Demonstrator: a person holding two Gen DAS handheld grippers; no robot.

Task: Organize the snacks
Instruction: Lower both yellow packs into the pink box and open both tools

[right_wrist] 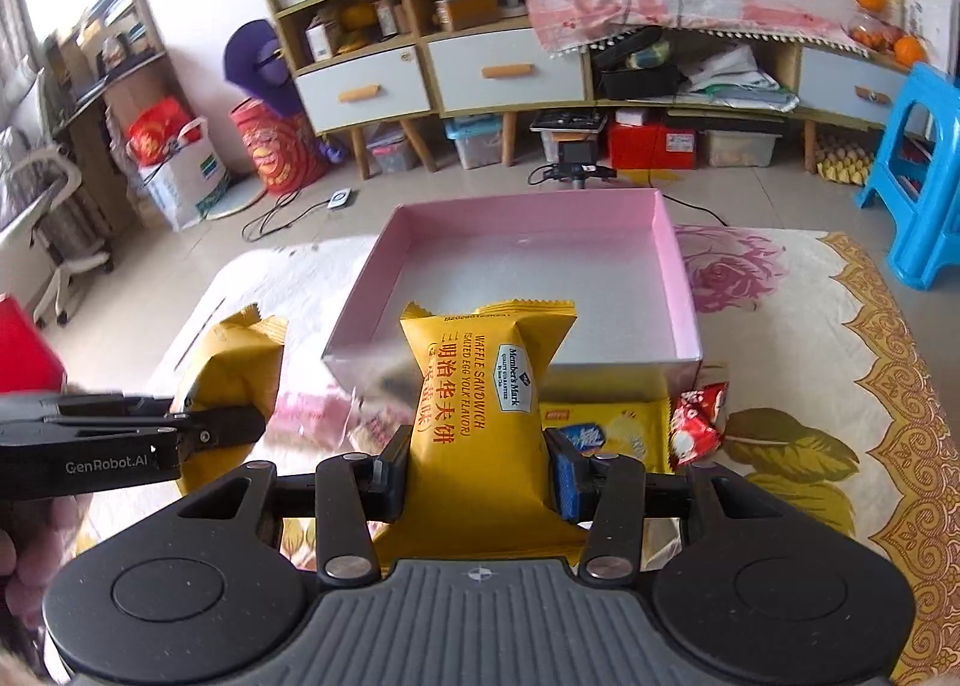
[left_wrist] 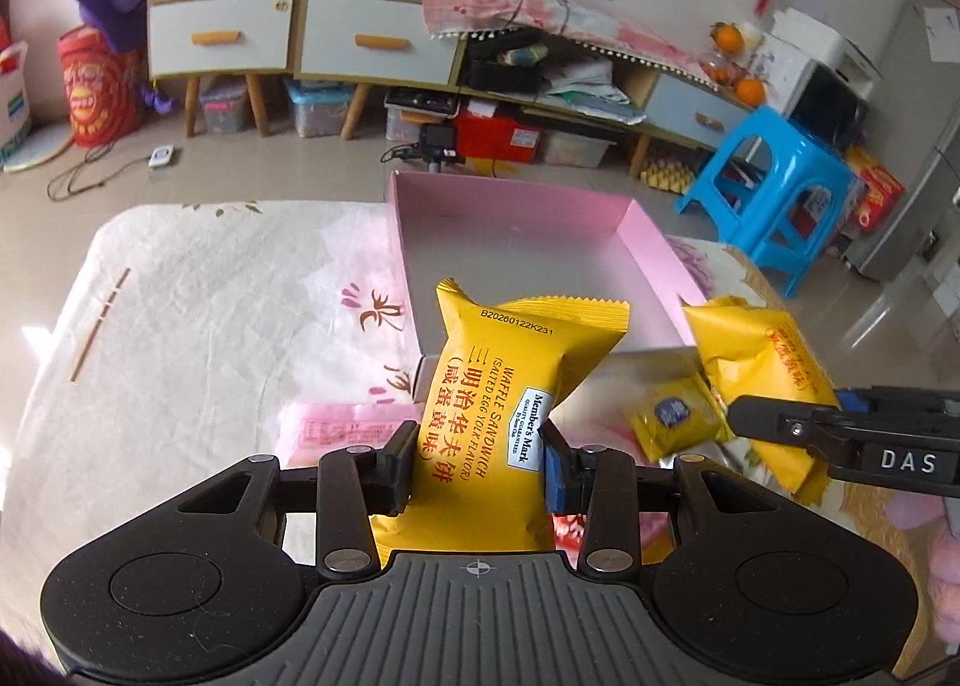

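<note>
My left gripper point(left_wrist: 480, 461) is shut on a yellow waffle sandwich packet point(left_wrist: 510, 386), held above the near edge of an open pink box point(left_wrist: 651, 245). My right gripper point(right_wrist: 477, 467) is shut on a second yellow waffle sandwich packet point(right_wrist: 480, 386), also in front of the pink box point(right_wrist: 678, 266), which holds nothing. Each gripper shows in the other's view: the right one with its packet point(left_wrist: 762, 362) at the right, the left one with its packet point(right_wrist: 240, 362) at the left.
On the floral cloth point(left_wrist: 210, 296) lie a yellow biscuit pack point(right_wrist: 606, 428), a small red-white snack point(right_wrist: 696, 422) and a pink packet point(left_wrist: 342, 428). A blue stool point(left_wrist: 774, 182) and cabinets point(right_wrist: 432, 68) stand beyond the table.
</note>
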